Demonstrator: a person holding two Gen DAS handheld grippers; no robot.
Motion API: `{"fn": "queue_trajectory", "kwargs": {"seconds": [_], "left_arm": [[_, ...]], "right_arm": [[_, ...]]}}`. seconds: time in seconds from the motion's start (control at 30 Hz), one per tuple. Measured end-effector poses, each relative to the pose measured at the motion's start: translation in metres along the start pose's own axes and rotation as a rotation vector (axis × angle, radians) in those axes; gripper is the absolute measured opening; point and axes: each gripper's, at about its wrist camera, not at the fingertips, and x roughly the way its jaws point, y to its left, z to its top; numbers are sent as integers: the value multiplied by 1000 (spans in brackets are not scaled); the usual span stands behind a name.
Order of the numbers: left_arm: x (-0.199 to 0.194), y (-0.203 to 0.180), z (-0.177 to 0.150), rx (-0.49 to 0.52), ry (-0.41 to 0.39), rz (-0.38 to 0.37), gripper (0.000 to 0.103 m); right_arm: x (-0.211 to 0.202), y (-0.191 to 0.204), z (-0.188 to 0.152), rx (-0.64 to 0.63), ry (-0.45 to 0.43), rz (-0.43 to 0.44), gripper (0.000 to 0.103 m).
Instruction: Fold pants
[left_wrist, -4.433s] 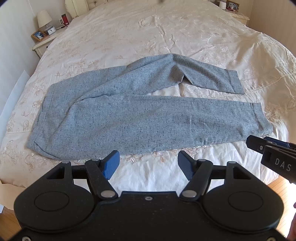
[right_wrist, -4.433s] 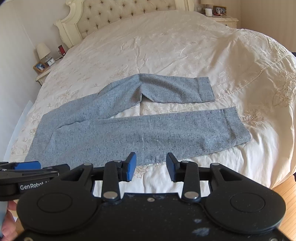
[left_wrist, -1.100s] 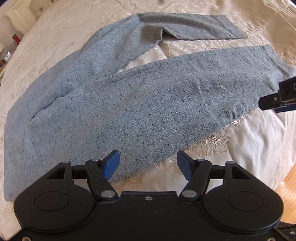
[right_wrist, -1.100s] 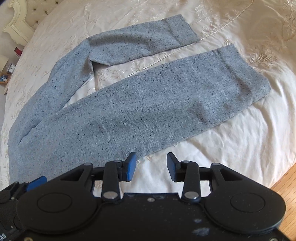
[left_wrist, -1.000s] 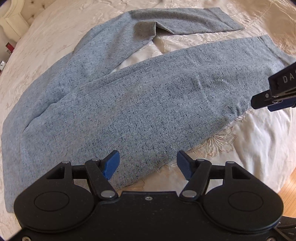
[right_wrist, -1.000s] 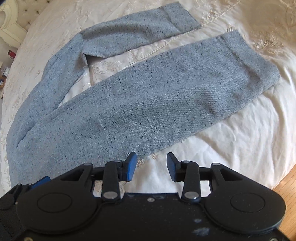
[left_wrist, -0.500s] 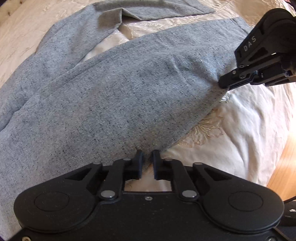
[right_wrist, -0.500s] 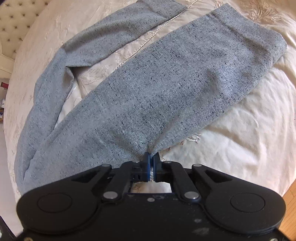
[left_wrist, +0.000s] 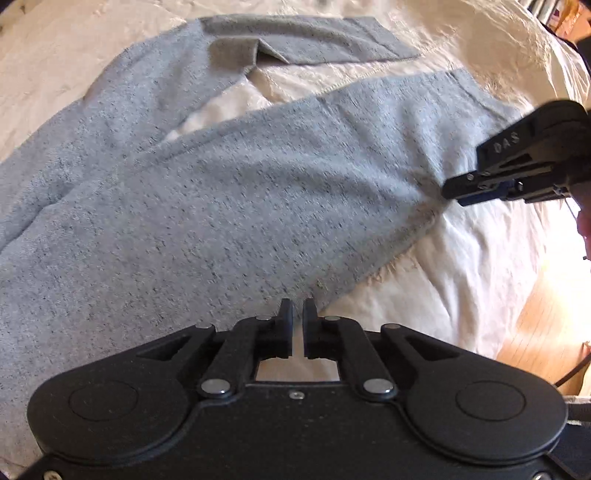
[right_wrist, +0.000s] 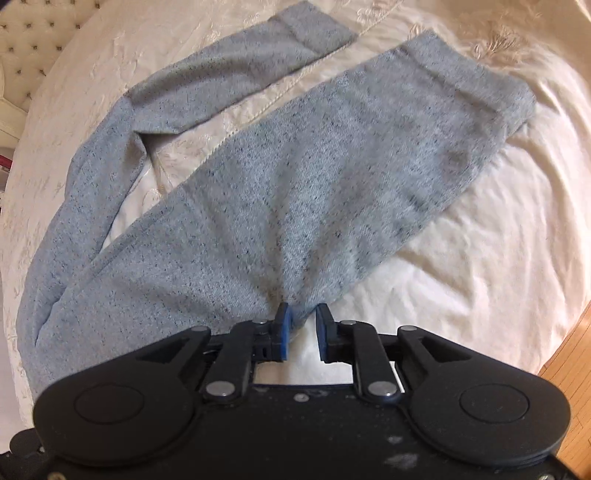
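My left hand-held gripper (left_wrist: 297, 314) has bare bed (left_wrist: 461, 258) cover open to its right along the pants' (left_wrist: 221, 206) near edge, a strip also lies free between the two pant legs, and only my right hand-held gripper (left_wrist: 452, 192) at the hem blocks that side.

Pants (left_wrist: 207, 206): spread on the bed (left_wrist: 472, 258), waist to the left, both legs running right. Near leg (right_wrist: 332, 177): lies along the bed's near side, cuff at far right. Far leg (right_wrist: 229, 70): behind the near leg, bent partway, a strip of bed between the two. Left gripper (left_wrist: 297, 314): at the near leg's near edge. Right gripper (right_wrist: 303, 317): on the same edge, further right toward the cuff. Floor (left_wrist: 546, 317): right of the bed. Headboard (right_wrist: 33, 33): far left.
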Motion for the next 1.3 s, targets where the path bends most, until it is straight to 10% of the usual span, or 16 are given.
{"fn": "queue_trajectory", "kwargs": {"seconds": [0.37,0.87,1.0,1.3], "left_arm": [[53,19,49,-125,-24,108,27],[93,5,81,-183,33,328,30],[93,4,82,-198,54,335,30],[76,-4,80,-292,41,241,32]], "right_arm": [[-38,-69,63,-180,-181,-233,23],[-12,-153,145,-217,-41,-127,33],[-19,-141,145,-310,-32,-149,4],[-31,-135,156,-319,-84,-191,19]]}}
